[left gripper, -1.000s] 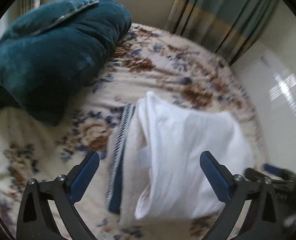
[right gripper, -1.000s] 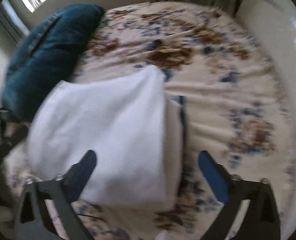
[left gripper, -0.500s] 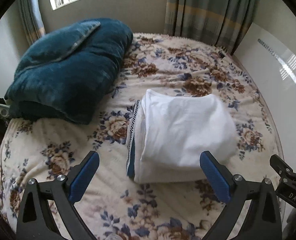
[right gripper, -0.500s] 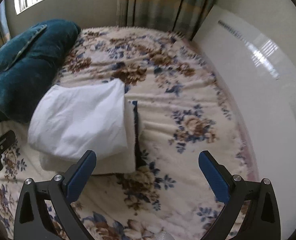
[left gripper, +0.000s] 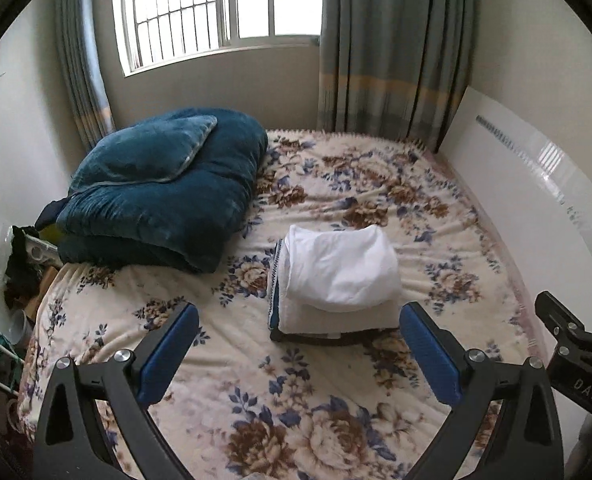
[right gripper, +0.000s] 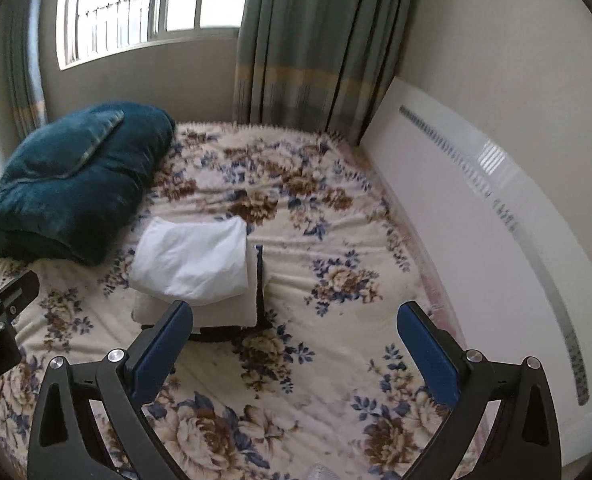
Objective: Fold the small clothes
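Note:
A folded white garment (left gripper: 342, 268) lies on top of a small stack of folded clothes (left gripper: 296, 320) with a dark blue trimmed edge, in the middle of the floral bed cover (left gripper: 296, 400). The stack also shows in the right wrist view (right gripper: 192, 260). My left gripper (left gripper: 300, 354) is open and empty, held above the bed short of the stack. My right gripper (right gripper: 294, 354) is open and empty, to the right of the stack. The right gripper's body shows at the right edge of the left wrist view (left gripper: 576, 344).
A folded teal blanket (left gripper: 164, 192) lies at the bed's far left. A white panel (left gripper: 536, 200) runs along the bed's right side. A window (left gripper: 216, 8) and green curtains (left gripper: 392, 48) stand behind. Clutter (left gripper: 24, 264) sits off the bed's left edge.
Both grippers have pulled back and up from the stack, which now looks smaller and farther. Both stayed open. The window and walls have come into view.

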A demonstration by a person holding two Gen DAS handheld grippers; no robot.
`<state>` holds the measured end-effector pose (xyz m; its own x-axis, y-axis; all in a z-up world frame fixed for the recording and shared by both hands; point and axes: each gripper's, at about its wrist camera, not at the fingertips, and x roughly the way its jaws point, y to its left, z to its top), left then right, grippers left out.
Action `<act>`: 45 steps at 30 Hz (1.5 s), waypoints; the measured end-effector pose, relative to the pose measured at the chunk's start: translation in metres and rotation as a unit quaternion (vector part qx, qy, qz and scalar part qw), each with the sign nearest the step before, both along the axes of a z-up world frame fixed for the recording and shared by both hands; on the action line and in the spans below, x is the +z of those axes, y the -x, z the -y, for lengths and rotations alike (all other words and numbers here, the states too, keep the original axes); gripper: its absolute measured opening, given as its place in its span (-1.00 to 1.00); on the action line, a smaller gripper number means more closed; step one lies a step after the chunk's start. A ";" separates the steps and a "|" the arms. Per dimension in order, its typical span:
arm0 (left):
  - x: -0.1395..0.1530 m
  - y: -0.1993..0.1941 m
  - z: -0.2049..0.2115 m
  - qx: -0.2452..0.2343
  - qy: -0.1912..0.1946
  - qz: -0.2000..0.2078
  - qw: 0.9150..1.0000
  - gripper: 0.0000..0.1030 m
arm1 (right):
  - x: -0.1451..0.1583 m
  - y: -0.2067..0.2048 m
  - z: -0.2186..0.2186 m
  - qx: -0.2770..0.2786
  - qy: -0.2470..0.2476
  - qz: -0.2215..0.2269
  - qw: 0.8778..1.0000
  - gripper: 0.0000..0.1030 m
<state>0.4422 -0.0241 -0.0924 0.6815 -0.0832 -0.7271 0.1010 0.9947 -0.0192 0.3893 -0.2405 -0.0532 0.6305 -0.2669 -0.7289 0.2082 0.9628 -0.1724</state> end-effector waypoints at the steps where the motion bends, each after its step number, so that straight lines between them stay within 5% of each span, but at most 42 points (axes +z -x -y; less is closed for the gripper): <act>1: 0.008 0.009 -0.001 0.001 -0.001 0.004 1.000 0.99 | 0.013 0.012 -0.002 0.003 -0.001 0.008 1.000 1.00; 10: 0.071 0.084 -0.007 0.006 0.009 0.039 0.999 0.99 | 0.097 0.108 -0.015 0.017 -0.007 0.067 0.998 1.00; 19: 0.103 0.133 -0.012 0.010 0.012 0.066 0.998 0.99 | 0.144 0.178 -0.020 0.020 -0.024 0.104 0.994 1.00; 45: 0.126 0.184 -0.009 0.025 0.004 0.090 0.996 1.00 | 0.169 0.231 -0.013 0.035 -0.035 0.121 0.991 1.00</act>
<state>0.2587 -0.0150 0.0338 0.8037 -0.0517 -0.5928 0.0543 0.9984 -0.0134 0.1587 -0.2280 0.1160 0.8041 -0.1706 -0.5695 0.1674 0.9842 -0.0584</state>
